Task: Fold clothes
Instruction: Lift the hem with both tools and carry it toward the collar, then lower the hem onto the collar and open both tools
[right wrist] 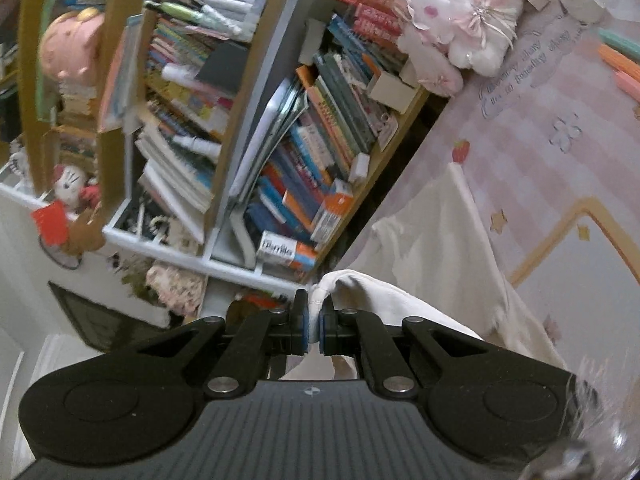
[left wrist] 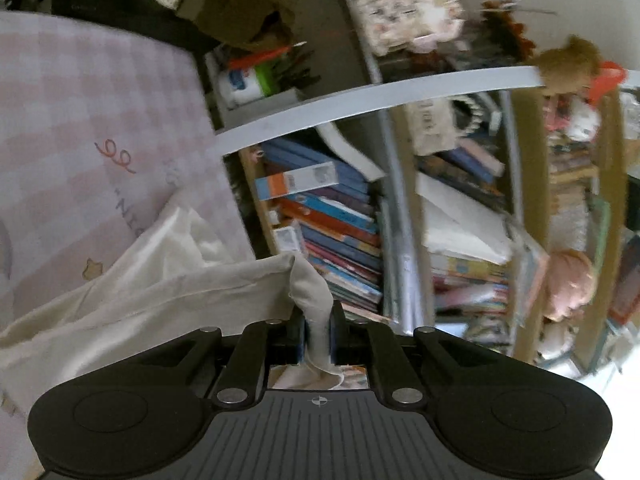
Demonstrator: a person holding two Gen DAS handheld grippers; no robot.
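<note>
A cream-white garment point(left wrist: 168, 284) hangs lifted off the pink checked table cover point(left wrist: 80, 120). My left gripper point(left wrist: 318, 320) is shut on a bunched corner of it, and the cloth stretches away to the left and down toward the table. In the right wrist view the same white garment point(right wrist: 432, 248) drapes to the right over the pink table cover point(right wrist: 540, 128). My right gripper point(right wrist: 315, 312) is shut on a folded edge of it. Both views are tilted and blurred.
A crowded bookshelf point(left wrist: 340, 220) with books, boxes and stuffed toys stands just beyond the table edge, seen as the bookshelf point(right wrist: 280, 140) in the right view. A pink-and-white plush toy point(right wrist: 460, 20) sits on the table's far corner. Coloured pens point(right wrist: 620, 60) lie at the right edge.
</note>
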